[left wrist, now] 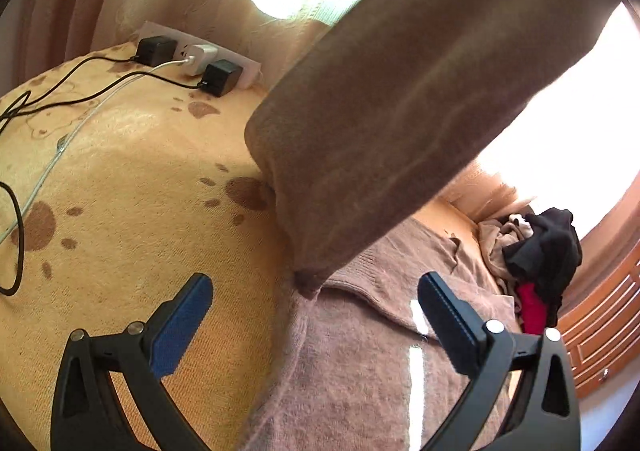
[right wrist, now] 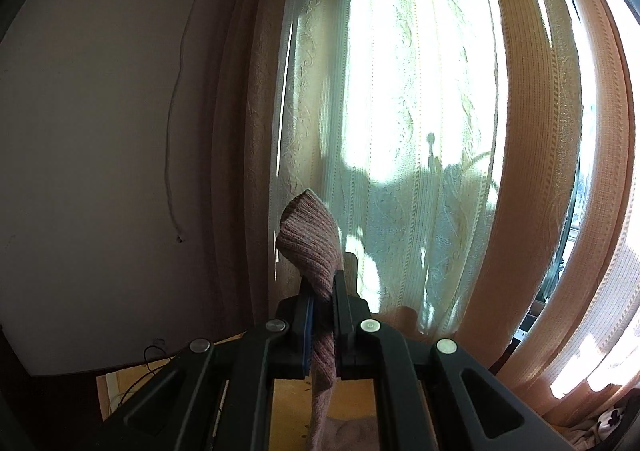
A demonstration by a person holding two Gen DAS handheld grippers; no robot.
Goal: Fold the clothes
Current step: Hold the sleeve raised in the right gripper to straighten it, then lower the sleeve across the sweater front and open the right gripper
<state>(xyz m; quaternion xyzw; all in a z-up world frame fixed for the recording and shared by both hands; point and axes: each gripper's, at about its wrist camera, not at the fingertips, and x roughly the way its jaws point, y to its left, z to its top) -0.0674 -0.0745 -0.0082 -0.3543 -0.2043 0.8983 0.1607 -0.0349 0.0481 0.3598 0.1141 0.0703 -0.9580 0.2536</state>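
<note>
Raised sweater sleeve (left wrist: 400,123) hiding window, right gripper (right wrist: 322,315) fingers pinching its cuff

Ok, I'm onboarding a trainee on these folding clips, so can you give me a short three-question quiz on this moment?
1. True or false: the right gripper is shut on the brown sweater.
2. Are the left gripper jaws open or shut?
3. What lies at the far edge of the bed? A) power strip B) lamp C) book

Key: 1 true. 2 open, nothing between them. 3 A.
</note>
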